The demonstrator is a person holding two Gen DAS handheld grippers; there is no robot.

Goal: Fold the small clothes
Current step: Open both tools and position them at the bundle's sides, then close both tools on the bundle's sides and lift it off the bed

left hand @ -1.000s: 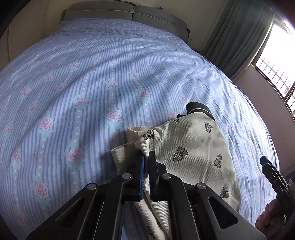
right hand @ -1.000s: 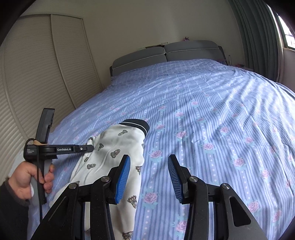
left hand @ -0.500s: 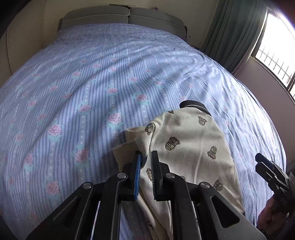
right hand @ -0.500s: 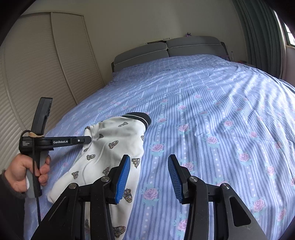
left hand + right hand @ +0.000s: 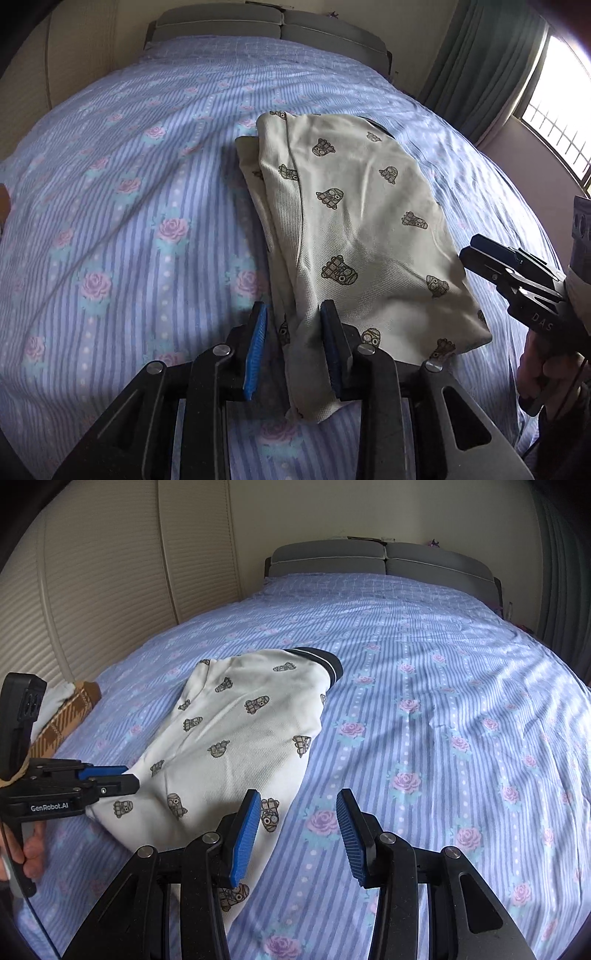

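A small cream garment [image 5: 354, 221] with brown printed figures and a dark cuff [image 5: 321, 659] lies folded on the bed. My left gripper [image 5: 295, 343] is open, its jaws either side of the garment's near left edge; the cloth lies loose between them. It also shows in the right wrist view [image 5: 110, 777] at the garment's left edge. My right gripper [image 5: 295, 834] is open and empty, just above the garment's near right corner [image 5: 236, 738]. It shows in the left wrist view [image 5: 480, 254] at the garment's right side.
The bed [image 5: 443, 701] has a blue striped sheet with pink roses and a grey headboard [image 5: 380, 559]. A brown checked cloth [image 5: 70, 709] lies at the bed's left edge. Slatted closet doors [image 5: 110, 572] stand on the left, green curtains and a window [image 5: 554, 110] on the right.
My left gripper has opened and let go of the garment fold. The garment now lies flat and folded over. The right gripper stayed open and moved closer to the garment's corner.
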